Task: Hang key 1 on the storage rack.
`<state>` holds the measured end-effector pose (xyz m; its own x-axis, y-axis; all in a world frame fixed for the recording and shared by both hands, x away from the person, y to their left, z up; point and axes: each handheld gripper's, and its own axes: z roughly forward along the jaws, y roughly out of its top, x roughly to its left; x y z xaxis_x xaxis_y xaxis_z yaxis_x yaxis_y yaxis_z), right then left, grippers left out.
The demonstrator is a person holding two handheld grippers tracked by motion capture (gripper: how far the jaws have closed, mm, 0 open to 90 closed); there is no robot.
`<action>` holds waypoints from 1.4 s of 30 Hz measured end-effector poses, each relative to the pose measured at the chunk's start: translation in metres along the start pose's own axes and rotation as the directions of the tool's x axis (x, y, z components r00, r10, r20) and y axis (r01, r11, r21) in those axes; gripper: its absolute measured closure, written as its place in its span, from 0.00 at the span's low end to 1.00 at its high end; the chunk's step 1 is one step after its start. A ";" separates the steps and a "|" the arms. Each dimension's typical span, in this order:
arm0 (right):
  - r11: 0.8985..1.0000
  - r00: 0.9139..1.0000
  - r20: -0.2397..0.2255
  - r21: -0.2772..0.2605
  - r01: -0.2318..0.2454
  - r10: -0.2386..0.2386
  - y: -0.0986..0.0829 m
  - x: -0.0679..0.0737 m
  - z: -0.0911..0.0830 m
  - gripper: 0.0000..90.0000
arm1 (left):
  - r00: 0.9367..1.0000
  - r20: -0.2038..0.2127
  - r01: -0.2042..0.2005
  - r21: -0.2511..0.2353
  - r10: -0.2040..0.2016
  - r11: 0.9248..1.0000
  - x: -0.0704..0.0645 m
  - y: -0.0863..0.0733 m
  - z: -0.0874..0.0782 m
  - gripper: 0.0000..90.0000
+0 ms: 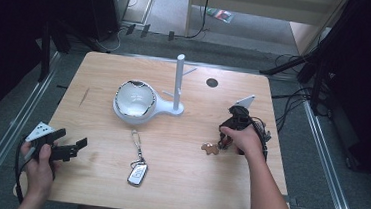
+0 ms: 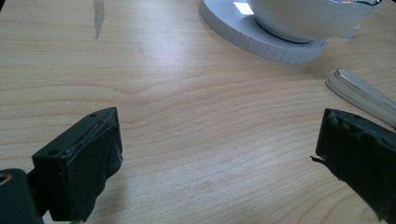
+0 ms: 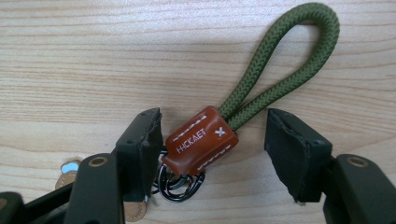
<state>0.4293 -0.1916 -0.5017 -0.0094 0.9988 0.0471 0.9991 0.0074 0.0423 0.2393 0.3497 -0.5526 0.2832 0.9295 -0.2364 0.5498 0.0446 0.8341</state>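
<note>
At the near left corner of the table, the left gripper sat low over the wood just inside the left edge, its jaws standing well apart with nothing between them; its own view showed bare grain ahead of the jaws and unobstructed room up to the white stand base. Just right of it, toward the middle of the near half, a car key fob lay flat with its chain running away from the near edge, with clear wood on both sides. On the right half, the right gripper was tipped down onto the tabletop over the leather keychain. Its jaws stood open on either side of the brown leather tab, the left jaw close against the tab and the right jaw apart from it, not clamped. The green cord loop extended forward from the tab, flat on the wood, and metal rings lay bunched beneath the tab. Some table remained between that gripper and the right edge. Farther back, at centre, a white bowl rested on the stand base, with the white post upright just to its right. Beyond lay a small dark disc near the far edge, with open surface around it.
</note>
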 end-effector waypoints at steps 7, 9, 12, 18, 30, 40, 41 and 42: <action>1.000 1.000 0.010 0.012 -0.003 0.003 0.000 0.001 0.002 0.46 | 1.000 -0.001 0.001 -0.002 -0.001 1.000 0.000 0.000 0.000 0.01; 1.000 1.000 0.017 0.015 -0.009 0.009 0.000 0.001 0.003 0.47 | 1.000 -0.001 -0.001 -0.001 0.001 1.000 0.000 0.000 0.000 0.01; 1.000 1.000 0.024 0.014 -0.005 0.004 0.000 0.002 0.003 0.50 | 1.000 -0.001 -0.003 0.001 0.003 1.000 0.000 0.000 0.000 0.01; 1.000 0.999 0.052 0.017 -0.008 0.007 0.000 0.005 0.002 0.62 | 1.000 -0.004 -0.004 0.001 0.004 1.000 0.000 0.000 0.000 0.01; 1.000 0.998 0.061 0.006 0.013 -0.013 -0.003 0.006 0.002 0.66 | 1.000 -0.007 -0.002 0.000 0.002 1.000 -0.001 0.000 0.001 0.01; 1.000 0.999 0.038 0.012 0.019 -0.019 -0.001 0.001 0.001 0.68 | 1.000 -0.001 -0.004 0.001 0.004 1.000 0.000 0.000 0.000 0.01; 1.000 0.999 0.038 0.011 0.018 -0.018 -0.001 0.001 0.001 0.68 | 1.000 -0.001 -0.004 0.001 0.004 1.000 0.000 0.000 0.000 0.01; 1.000 0.999 0.037 0.011 0.020 -0.020 -0.002 0.001 0.001 0.68 | 1.000 0.000 -0.004 0.001 0.004 1.000 0.000 0.000 0.000 0.01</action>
<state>0.4278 -0.1909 -0.5027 -0.0282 0.9996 0.0090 0.9991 0.0279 0.0326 0.2394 0.3494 -0.5527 0.2848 0.9298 -0.2332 0.5498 0.0408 0.8343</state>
